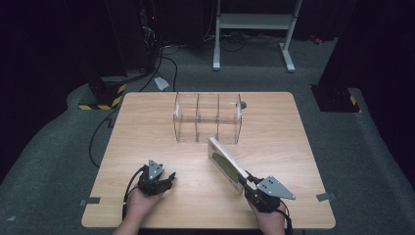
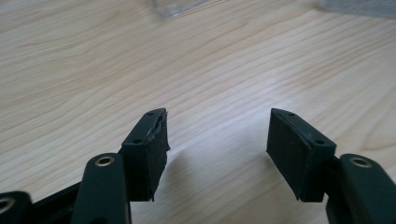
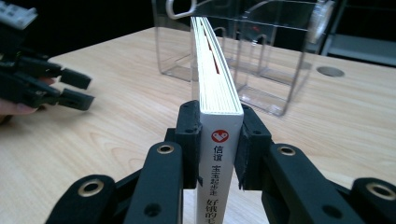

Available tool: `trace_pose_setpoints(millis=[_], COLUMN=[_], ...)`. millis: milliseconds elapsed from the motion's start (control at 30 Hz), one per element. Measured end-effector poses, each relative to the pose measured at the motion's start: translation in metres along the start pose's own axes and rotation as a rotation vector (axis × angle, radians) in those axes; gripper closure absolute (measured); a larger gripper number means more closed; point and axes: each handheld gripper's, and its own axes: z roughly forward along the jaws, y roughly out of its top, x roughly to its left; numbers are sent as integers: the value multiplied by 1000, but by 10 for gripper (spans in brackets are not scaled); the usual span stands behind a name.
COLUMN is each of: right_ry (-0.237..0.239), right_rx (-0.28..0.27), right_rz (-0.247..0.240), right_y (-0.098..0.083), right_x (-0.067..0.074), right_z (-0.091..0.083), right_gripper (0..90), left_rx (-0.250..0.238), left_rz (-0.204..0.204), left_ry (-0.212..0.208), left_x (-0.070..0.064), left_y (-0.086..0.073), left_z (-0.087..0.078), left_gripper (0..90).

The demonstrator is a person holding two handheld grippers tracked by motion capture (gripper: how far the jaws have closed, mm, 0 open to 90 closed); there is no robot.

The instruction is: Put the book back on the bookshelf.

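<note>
Right claw (image 3: 218, 140) clamps a book (image 3: 215, 88) by its spine, the lower title cut off; left claw (image 2: 217, 140) hangs released above the desk (image 2: 93, 70)

The high view looks forward and down from above the person's side, taking in the whole wooden table (image 1: 147, 127) from a distance. The left gripper view sits low, right against the tabletop, facing across bare wood. The right gripper view looks level along a book (image 3: 215, 70) toward the clear organizer (image 3: 275, 56), close up. High and right views share that organizer (image 1: 208, 117).
</note>
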Motion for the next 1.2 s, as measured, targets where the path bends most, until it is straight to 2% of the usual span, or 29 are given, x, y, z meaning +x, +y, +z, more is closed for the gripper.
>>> trace_pose_setpoints(millis=[67,267,333,500,667,733,900,1033,1133,1200], right_ry=[-8,-32,-34,-54,-56,-82,-102,-91,-97,-99], right_rx=[0,6,9,5,40,44,54,47,31,41], right_rz=[25,52,43,40,10,-9,-6,33,12,19], right_y=[0,-1,-1,1,4,5,6,5,3,2], right_x=[-4,-5,-3,2,9,12,13,12,15,15], right_z=[-1,1,2,3,8,10,12,13,15,17], right_gripper=[734,660,656,609,661,656,665,667,657,652], left_rx=[23,29,34,38,36,36,36,37,37,37], left_rz=[-4,-34,-53,-61,-63,-62,-61,-63,-64,-64], left_ry=[6,-24,-35,-41,-42,-42,-45,-48,-50,-49], left_x=[3,6,7,8,8,8,8,8,8,8], left_y=[0,0,0,0,0,0,0,0,0,0], left_z=[2,3,4,4,4,4,4,4,4,4], left_gripper=[362,315,315,315,317,318,319,319,319,319])
